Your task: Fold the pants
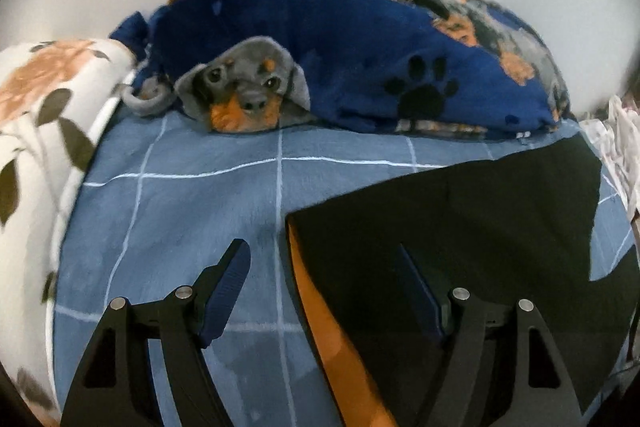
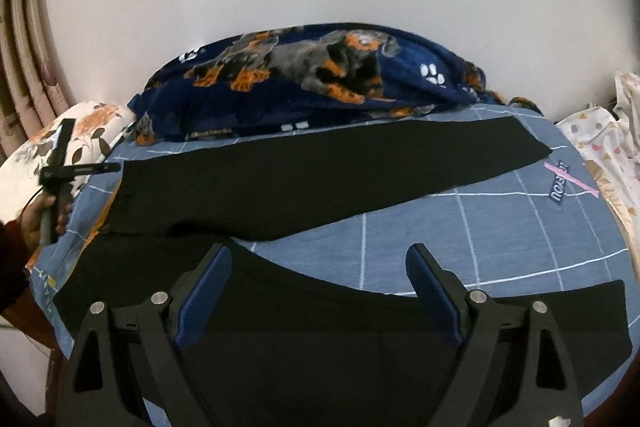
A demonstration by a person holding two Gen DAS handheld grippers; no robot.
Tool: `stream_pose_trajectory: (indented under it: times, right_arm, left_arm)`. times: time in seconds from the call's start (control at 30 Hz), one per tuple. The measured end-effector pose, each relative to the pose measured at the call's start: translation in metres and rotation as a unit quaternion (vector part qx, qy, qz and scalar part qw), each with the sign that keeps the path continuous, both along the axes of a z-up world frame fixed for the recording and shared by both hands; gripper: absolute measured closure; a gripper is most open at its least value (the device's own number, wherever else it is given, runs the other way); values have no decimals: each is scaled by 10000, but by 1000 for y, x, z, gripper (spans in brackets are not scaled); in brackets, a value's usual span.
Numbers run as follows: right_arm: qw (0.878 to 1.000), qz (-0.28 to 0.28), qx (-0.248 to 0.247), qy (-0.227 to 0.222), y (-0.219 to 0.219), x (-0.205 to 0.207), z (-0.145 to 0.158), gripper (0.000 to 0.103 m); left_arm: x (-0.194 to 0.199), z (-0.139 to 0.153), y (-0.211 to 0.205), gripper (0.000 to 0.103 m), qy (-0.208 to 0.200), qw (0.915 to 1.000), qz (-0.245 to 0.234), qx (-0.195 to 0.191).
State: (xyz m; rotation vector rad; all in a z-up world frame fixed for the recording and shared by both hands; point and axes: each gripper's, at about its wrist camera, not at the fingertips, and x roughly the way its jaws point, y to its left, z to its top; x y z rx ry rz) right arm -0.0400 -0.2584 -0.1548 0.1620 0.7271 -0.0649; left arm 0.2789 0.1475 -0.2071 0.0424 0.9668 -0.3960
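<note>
Black pants (image 2: 304, 183) lie spread flat on the blue checked bedsheet (image 2: 500, 227), both legs running to the right with a wedge of sheet between them. In the left wrist view the pants' waist end (image 1: 460, 227) shows an orange lining along its left edge (image 1: 320, 311). My left gripper (image 1: 324, 263) is open just above that waist edge, one finger over the sheet and one over the black cloth. My right gripper (image 2: 320, 267) is open above the near leg (image 2: 360, 327), holding nothing. The left gripper also shows at the far left of the right wrist view (image 2: 60, 167), in a hand.
A navy fleece blanket with dog prints (image 1: 360, 59) is heaped along the back of the bed against the white wall. A floral pillow (image 1: 36, 115) lies at the left. Patterned white cloth (image 2: 608, 139) lies at the right edge. Curtains (image 2: 24, 67) hang at the far left.
</note>
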Motion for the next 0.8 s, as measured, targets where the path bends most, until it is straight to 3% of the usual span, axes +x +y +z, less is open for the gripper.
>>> stream_pose_trajectory:
  times: [0.13, 0.17, 0.2, 0.27, 0.3, 0.37, 0.4, 0.5, 0.57, 0.73, 0.8]
  right_arm:
    - [9998, -9, 57, 174, 0, 8, -7, 15]
    - [9997, -25, 95, 209, -1, 10, -9, 15]
    - [9996, -39, 133, 242, -1, 11, -11, 15]
    - [9994, -55, 191, 282, -2, 14, -13, 15]
    - [9993, -72, 221, 291, -2, 14, -14, 15]
    - [9991, -77, 293, 301, -3, 17, -14, 14]
    - [9990, -83, 310, 301, -3, 17, -14, 14]
    - [9988, -79, 356, 320, -2, 19, -15, 14]
    - [9981, -57, 521, 312, -4, 21, -15, 13]
    - [9902, 25, 1365, 282, -24, 38, -14, 13]
    - [9819, 61, 1870, 282, -36, 53, -12, 13]
  left_arm:
    - [19, -14, -3, 32, 176, 9997, -146, -21]
    - [23, -17, -4, 48, 315, 9989, -286, -215]
    - [25, -21, -5, 58, 483, 9966, -478, -463]
    - [30, -29, -8, 68, 596, 9972, -398, -199]
    - [31, -29, -5, 71, 578, 9970, -393, -322]
    - [34, -29, 0, 89, 657, 9965, -192, -472]
    - [33, -27, 0, 93, 587, 9972, -141, -435]
    - [18, -16, -10, 94, 163, 9997, -123, -93]
    - [3, -2, -15, 95, -136, 9998, -89, -106]
    - [-39, 42, -30, 95, -815, 9964, -108, -205]
    - [-67, 62, -38, 95, -1130, 9930, -226, -267]
